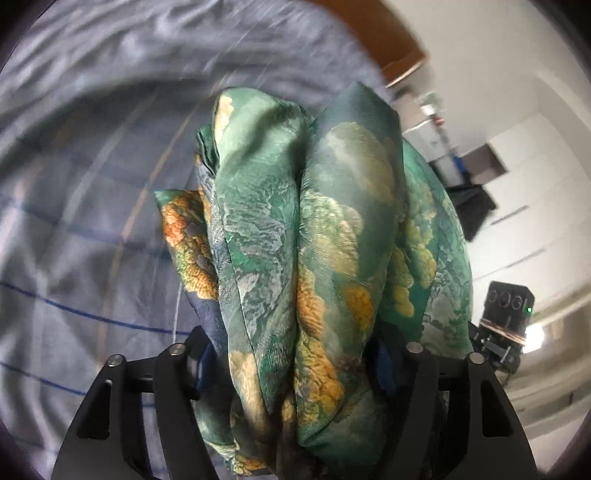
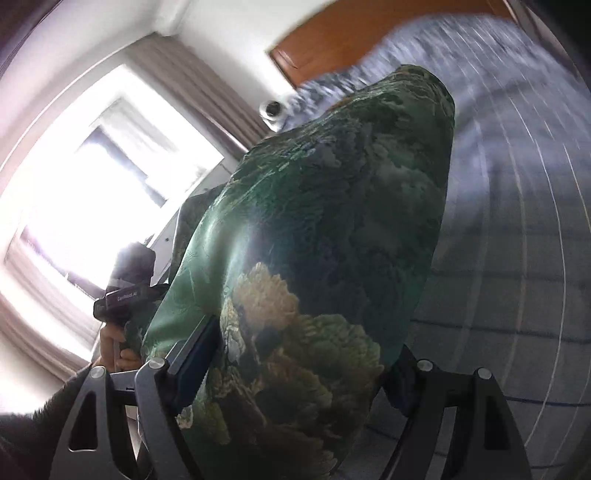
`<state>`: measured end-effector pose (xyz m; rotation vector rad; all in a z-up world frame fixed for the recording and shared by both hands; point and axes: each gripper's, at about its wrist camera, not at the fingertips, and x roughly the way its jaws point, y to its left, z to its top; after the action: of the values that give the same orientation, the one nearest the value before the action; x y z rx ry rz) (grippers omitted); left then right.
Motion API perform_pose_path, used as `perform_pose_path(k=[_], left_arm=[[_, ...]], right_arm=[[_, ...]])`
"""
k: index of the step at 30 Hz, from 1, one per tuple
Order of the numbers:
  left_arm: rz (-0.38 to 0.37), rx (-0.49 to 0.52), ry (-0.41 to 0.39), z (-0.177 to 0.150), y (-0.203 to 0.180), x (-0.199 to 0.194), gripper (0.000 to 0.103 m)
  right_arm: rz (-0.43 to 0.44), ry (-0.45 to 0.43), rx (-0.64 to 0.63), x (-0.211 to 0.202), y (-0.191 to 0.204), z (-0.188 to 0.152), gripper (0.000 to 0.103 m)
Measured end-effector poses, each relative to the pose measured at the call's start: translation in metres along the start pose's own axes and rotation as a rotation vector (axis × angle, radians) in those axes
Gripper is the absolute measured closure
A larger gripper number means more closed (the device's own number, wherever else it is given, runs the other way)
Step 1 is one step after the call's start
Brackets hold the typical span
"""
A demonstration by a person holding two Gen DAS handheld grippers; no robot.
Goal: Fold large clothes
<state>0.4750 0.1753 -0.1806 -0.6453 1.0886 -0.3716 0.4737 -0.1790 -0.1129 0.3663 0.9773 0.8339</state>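
Observation:
A large green silky garment (image 1: pixel 314 203) with orange and cream cloud-like prints is bunched in thick folds and lifted above the bed. My left gripper (image 1: pixel 295 350) is shut on it, and the bundle fills the whole gap between its black fingers. In the right wrist view the same garment (image 2: pixel 351 184) bulges up as a dark green mound. My right gripper (image 2: pixel 303 347) is shut on it, with the pads pressed into the cloth on both sides. At the left of that view a hand (image 2: pixel 114 350) holds the other gripper's black body (image 2: pixel 125 295), half hidden by fabric.
A bed with a grey-blue checked sheet (image 1: pixel 74 221) lies below, also at the right of the right wrist view (image 2: pixel 517 258). A wooden headboard (image 2: pixel 351 33) stands at the far end. A bright curtained window (image 2: pixel 92 184) is at the left. A black device with a green light (image 1: pixel 506 306) is at the right.

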Motion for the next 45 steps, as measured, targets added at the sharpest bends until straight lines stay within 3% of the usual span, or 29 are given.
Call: perform_pose_path(k=[2, 4, 6, 8, 11, 15, 18, 20, 25, 27, 33, 35, 38, 41, 45], left_arm=[[-0.021, -0.013, -0.047, -0.006, 0.005, 0.0, 0.015], [-0.026, 0.008, -0.061, -0.009, -0.001, -0.012, 0.014], [0.032, 0.067, -0.07, -0.017, -0.008, -0.034, 0.014], [0.125, 0.167, -0.138, -0.027, -0.028, -0.061, 0.013], [0.3, 0.319, -0.29, -0.06, -0.071, -0.106, 0.003], [0.493, 0.401, -0.468, -0.112, -0.121, -0.141, 0.0], [0.559, 0.423, -0.554, -0.139, -0.148, -0.153, 0.0], [0.554, 0.418, -0.595, -0.151, -0.16, -0.16, 0.0], [0.596, 0.422, -0.615, -0.179, -0.178, -0.162, 0.0], [0.608, 0.421, -0.63, -0.188, -0.185, -0.162, 0.0], [0.669, 0.422, -0.649, -0.209, -0.197, -0.166, 0.0], [0.654, 0.413, -0.649, -0.214, -0.197, -0.167, 0.0], [0.64, 0.401, -0.633, -0.221, -0.198, -0.167, 0.0], [0.683, 0.389, -0.596, -0.229, -0.201, -0.166, 0.0], [0.694, 0.405, -0.567, -0.245, -0.206, -0.169, 0.0]], right_arm=[[-0.019, 0.052, 0.082, 0.014, -0.026, -0.007, 0.022], [0.005, 0.065, 0.18, 0.019, -0.047, -0.019, 0.011], [0.031, 0.003, 0.209, 0.002, -0.048, -0.031, 0.01], [0.003, -0.028, 0.203, -0.015, -0.041, -0.035, 0.01], [-0.119, -0.091, 0.052, -0.052, -0.01, -0.042, 0.01], [-0.306, -0.216, -0.185, -0.107, 0.059, -0.064, 0.01], [-0.365, -0.346, -0.28, -0.148, 0.088, -0.075, 0.01], [-0.357, -0.401, -0.293, -0.172, 0.097, -0.085, 0.01], [-0.343, -0.43, -0.223, -0.205, 0.11, -0.108, 0.01], [-0.398, -0.447, -0.215, -0.208, 0.114, -0.113, 0.01], [-0.552, -0.608, -0.399, -0.227, 0.156, -0.15, 0.009], [-0.57, -0.57, -0.409, -0.223, 0.163, -0.153, 0.002], [-0.617, -0.462, -0.379, -0.205, 0.167, -0.152, 0.001], [-0.72, -0.38, -0.384, -0.182, 0.177, -0.157, 0.001], [-0.708, -0.319, -0.331, -0.172, 0.189, -0.169, 0.001]])
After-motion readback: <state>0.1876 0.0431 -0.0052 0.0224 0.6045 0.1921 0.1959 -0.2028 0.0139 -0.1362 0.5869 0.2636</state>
